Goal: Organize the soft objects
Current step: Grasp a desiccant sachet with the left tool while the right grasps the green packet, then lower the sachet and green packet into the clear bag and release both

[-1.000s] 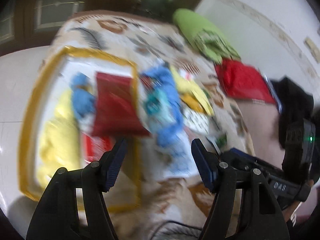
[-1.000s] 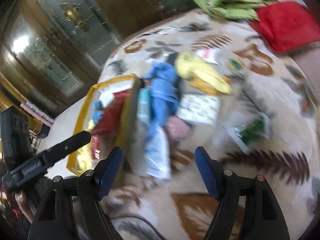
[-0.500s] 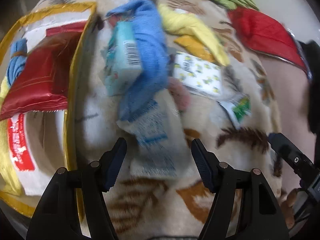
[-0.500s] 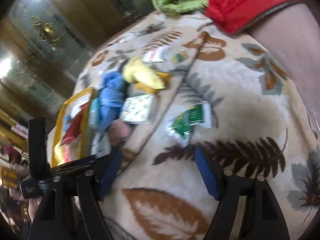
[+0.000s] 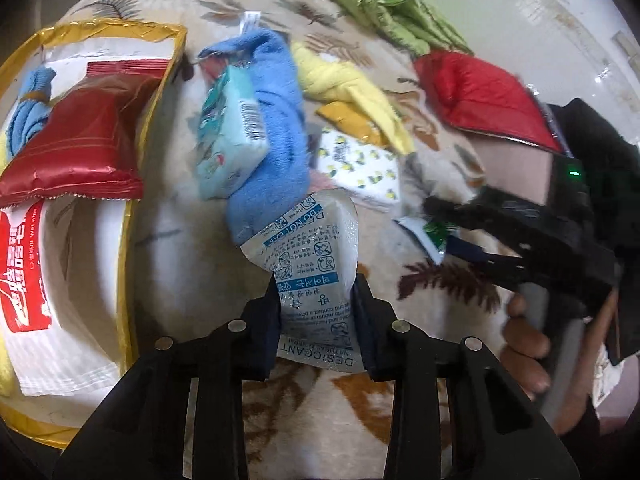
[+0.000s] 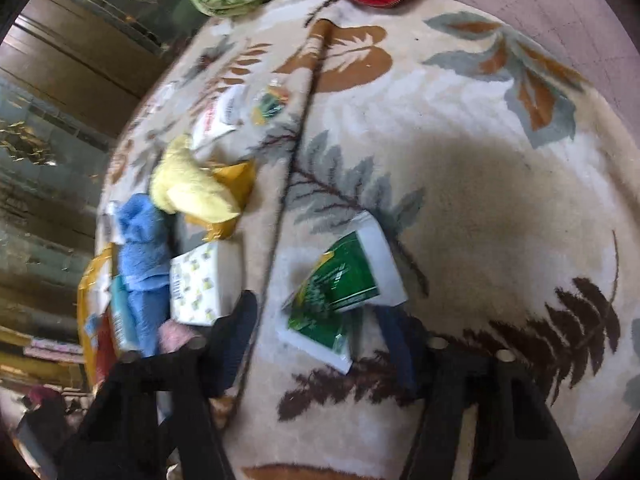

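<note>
Both grippers dropped closer, closing: left gripper (image 5: 316,312) pinches crinkled desiccant sachet (image 5: 308,256), right gripper (image 6: 316,344) seemingly straddles green packet (image 6: 340,284).

Two wrist fisheyes, steeply downward, close over a leaf-patterned blanket (image 6: 460,184).
Both share the blue towel (image 5: 276,92), yellow cloth (image 6: 188,184) and lemon-print pack (image 5: 360,168).

Leaf-patterned blanket (image 6: 460,184) (cream plush), scattered with blue towel (image 5: 276,128), yellow cloth (image 5: 344,84), green packet (image 6: 340,284), desiccant sachet (image 5: 312,256)
</note>
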`<state>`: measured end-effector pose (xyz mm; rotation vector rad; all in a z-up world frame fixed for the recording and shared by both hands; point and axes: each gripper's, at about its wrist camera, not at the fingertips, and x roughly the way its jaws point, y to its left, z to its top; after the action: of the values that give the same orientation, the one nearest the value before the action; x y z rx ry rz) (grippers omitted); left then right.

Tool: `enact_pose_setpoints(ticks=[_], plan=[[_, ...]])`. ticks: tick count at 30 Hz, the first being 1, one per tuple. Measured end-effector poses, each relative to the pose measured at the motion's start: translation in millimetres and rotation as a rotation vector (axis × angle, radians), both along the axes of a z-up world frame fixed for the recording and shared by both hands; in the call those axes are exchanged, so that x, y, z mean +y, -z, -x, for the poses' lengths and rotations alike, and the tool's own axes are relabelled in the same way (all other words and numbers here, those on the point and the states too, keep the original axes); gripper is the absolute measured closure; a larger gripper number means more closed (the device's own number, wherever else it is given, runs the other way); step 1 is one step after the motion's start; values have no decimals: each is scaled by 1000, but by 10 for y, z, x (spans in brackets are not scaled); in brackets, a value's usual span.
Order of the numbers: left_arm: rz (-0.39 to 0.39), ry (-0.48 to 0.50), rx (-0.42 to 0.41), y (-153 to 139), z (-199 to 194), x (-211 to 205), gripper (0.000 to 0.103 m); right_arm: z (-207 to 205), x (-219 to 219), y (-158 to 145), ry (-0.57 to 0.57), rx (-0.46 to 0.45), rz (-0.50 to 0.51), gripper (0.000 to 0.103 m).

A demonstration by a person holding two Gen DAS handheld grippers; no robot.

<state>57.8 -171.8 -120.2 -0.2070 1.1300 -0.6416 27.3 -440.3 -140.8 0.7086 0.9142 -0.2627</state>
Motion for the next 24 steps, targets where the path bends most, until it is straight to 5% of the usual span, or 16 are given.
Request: enact_pose_setpoints(ticks=[3, 10, 19, 24], plan=[[5, 2, -10, -40, 18, 13, 71, 28, 67, -28, 5, 25, 56, 69], [96, 1, -36, -213, 103, 121, 71, 332, 263, -197, -85, -49, 66, 71], [153, -85, -53, -494, 183, 563, 71, 453, 1030, -597, -364, -178, 167, 70], [112, -166, -78, -700, 127, 1026, 71, 426, 1529, -796, -517, -234, 205, 70]])
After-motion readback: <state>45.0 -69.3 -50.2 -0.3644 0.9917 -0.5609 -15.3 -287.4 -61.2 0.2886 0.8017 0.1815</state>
